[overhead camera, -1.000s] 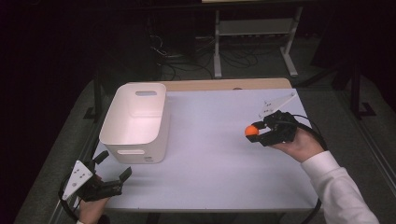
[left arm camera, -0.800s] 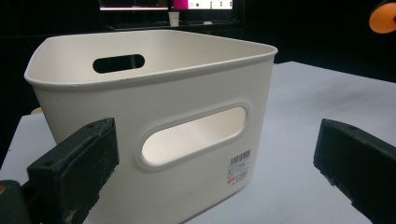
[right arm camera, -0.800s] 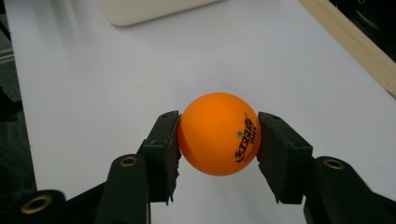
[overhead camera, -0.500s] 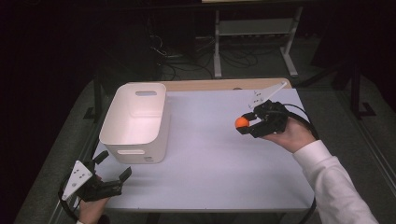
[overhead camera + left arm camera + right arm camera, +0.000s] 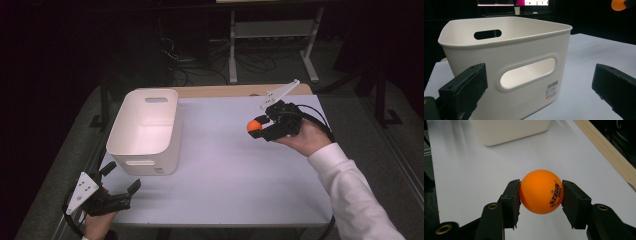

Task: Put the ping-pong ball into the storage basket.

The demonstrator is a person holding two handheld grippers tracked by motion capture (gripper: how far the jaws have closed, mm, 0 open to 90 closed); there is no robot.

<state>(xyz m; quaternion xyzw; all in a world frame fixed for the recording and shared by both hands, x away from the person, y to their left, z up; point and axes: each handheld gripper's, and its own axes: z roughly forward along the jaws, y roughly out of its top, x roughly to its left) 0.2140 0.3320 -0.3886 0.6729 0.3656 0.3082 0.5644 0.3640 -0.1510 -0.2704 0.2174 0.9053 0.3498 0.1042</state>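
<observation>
An orange ping-pong ball (image 5: 541, 191) with dark print is pinched between the two black jaws of my right gripper (image 5: 541, 195), held above the white table. In the high view the ball (image 5: 254, 125) and right gripper (image 5: 260, 128) hover over the table's right half, pointing left toward the white plastic bin (image 5: 145, 131). My left gripper (image 5: 121, 181) rests at the near left corner, jaws wide apart and empty. In the left gripper view the bin (image 5: 506, 65), with handle slots, stands close in front, and the ball (image 5: 618, 4) peeks in at top right.
The white table (image 5: 225, 170) has a wooden strip (image 5: 235, 91) along its far edge. A metal stand (image 5: 272, 35) and cables lie on the dark floor behind. Open tabletop separates the bin from the right gripper.
My right gripper, still holding the ball, has risen and shifted left and toward the far edge. The left gripper has stayed where it was.
</observation>
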